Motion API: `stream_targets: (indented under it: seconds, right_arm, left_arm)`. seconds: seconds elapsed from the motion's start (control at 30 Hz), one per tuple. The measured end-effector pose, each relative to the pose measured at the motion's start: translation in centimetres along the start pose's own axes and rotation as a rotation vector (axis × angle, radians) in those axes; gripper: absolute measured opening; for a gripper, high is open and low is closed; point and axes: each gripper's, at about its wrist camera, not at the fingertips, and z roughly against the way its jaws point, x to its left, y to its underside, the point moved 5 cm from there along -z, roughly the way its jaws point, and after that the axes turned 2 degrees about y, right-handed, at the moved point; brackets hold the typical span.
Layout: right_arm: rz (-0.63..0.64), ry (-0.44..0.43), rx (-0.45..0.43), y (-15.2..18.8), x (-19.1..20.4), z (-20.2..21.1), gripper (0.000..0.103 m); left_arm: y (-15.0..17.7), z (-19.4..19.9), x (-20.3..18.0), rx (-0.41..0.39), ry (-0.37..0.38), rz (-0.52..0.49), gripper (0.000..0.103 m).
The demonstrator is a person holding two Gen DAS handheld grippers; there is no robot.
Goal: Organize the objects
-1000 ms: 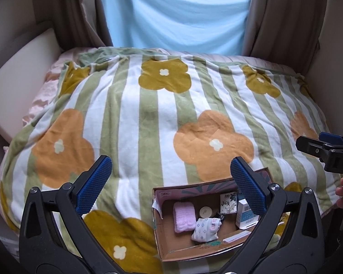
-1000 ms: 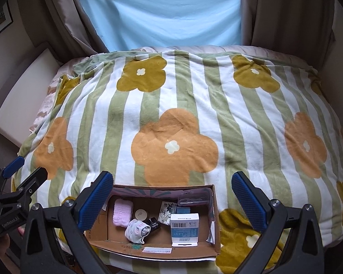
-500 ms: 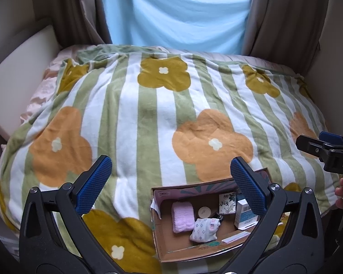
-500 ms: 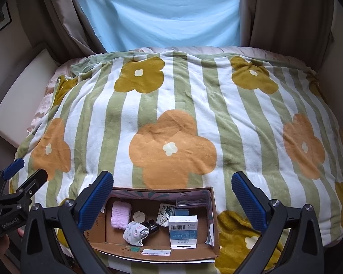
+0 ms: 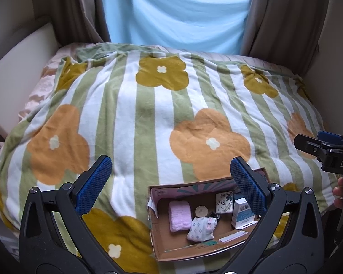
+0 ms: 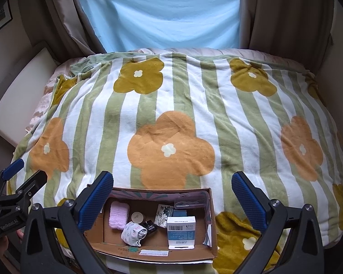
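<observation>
An open cardboard box [image 5: 162, 248] [image 6: 211, 228] sits on the near edge of a bed. Inside lie a pink folded cloth [image 5: 180, 215] [image 6: 119, 214], a patterned white sock bundle [image 5: 201, 228] [image 6: 133, 233], a round white disc [image 5: 201, 210] [image 6: 137, 217], a small floral packet [image 5: 224, 202] [image 6: 164, 213], a small black item [image 6: 150, 227] and a white-and-blue carton [image 5: 241, 212] [image 6: 181, 233]. My left gripper [image 5: 171, 182] is open and empty above the box's left side. My right gripper [image 6: 172, 196] is open and empty above the box.
The bed is covered by a green-and-white striped blanket with orange and mustard flowers [image 5: 148, 118] [image 6: 194, 114]. A blue sheet over the window [image 6: 167, 13] and brown curtains hang behind. A cream padded panel [image 5: 13, 80] lines the left wall.
Both views have shifted slightly; the box sits a little lower in the right wrist view. Both grippers stay open and empty.
</observation>
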Motion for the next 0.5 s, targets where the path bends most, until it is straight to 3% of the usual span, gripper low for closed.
stream_targets:
  seconds: [0.5]
  right_arm:
    - [0.007, 0.003, -0.003, -0.31, -0.23, -0.01, 0.103]
  left_arm:
    - [0.02, 0.43, -0.23, -0.006, -0.009, 0.023, 0.103]
